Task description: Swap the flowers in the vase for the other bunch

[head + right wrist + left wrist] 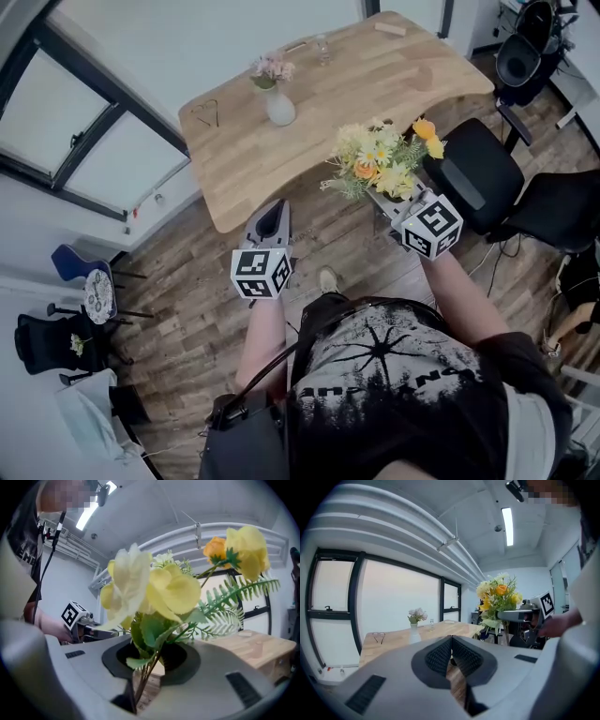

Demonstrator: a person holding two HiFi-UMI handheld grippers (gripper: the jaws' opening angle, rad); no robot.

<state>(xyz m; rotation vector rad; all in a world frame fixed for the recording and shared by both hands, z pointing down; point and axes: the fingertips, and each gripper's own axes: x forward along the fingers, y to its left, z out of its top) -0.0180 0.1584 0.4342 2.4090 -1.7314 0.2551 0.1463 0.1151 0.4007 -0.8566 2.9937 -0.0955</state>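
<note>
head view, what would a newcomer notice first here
The yellow and orange bouquet stands out most, its stems clamped in the jaws of the right gripper at the near edge of the wooden table. Next comes the white vase of pink flowers standing on that table's left part, while the left gripper hangs shut and empty short of it.

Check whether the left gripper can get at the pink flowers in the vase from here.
Probably yes, after a step closer. The left gripper is shut and empty, short of the table edge. Only bare tabletop lies between it and the pink flowers in the vase; the jaws must open first.
</note>
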